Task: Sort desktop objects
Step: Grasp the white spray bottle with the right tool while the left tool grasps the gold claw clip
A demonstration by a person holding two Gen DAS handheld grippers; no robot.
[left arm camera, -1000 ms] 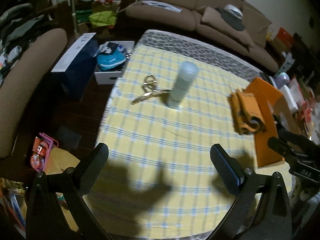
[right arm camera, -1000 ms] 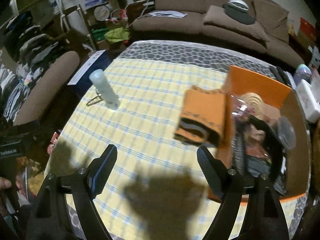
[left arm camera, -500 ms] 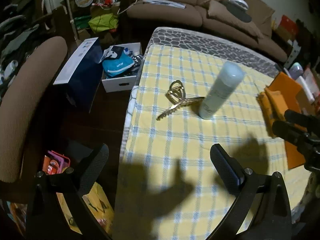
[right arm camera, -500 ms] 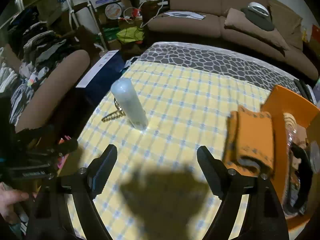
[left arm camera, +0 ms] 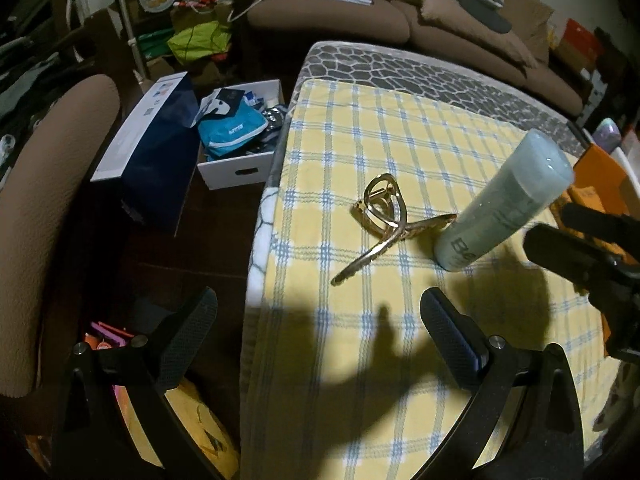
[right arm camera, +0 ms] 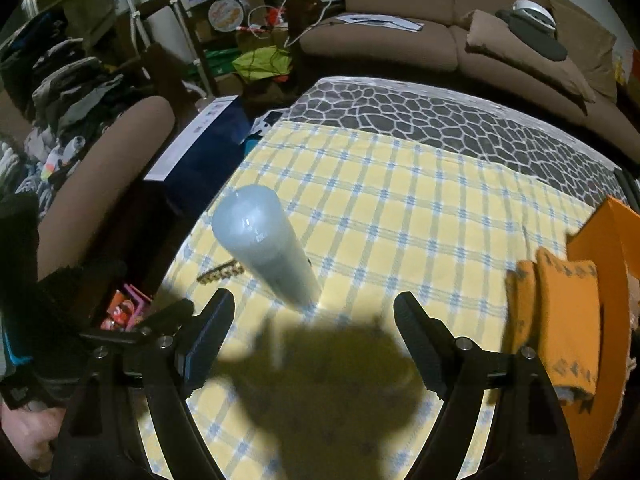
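Observation:
A pale blue-green bottle (left arm camera: pixel 505 202) stands upright on the yellow checked cloth (left arm camera: pixel 384 152); it also shows in the right wrist view (right arm camera: pixel 268 248). A gold hair claw (left arm camera: pixel 384 220) lies just left of it, mostly hidden behind the bottle in the right wrist view (right arm camera: pixel 220 274). My left gripper (left arm camera: pixel 318 320) is open and empty, near the table's left edge, short of the claw. My right gripper (right arm camera: pixel 314 320) is open and empty, just in front of the bottle's base. A folded orange cloth (right arm camera: pixel 560 320) lies against the orange box (right arm camera: pixel 608 248).
A brown sofa (right arm camera: pixel 460 40) stands behind the table. A brown chair (left arm camera: pixel 44 208), a dark blue box (left arm camera: pixel 156 160) and a white box of items (left arm camera: pixel 240 132) are on the floor to the left. The right gripper shows at the right edge of the left wrist view (left arm camera: pixel 592 252).
Both grippers have moved left and closer. The bottle and claw now loom larger; the orange cloth and box have slid to the right edge. Both stay open.

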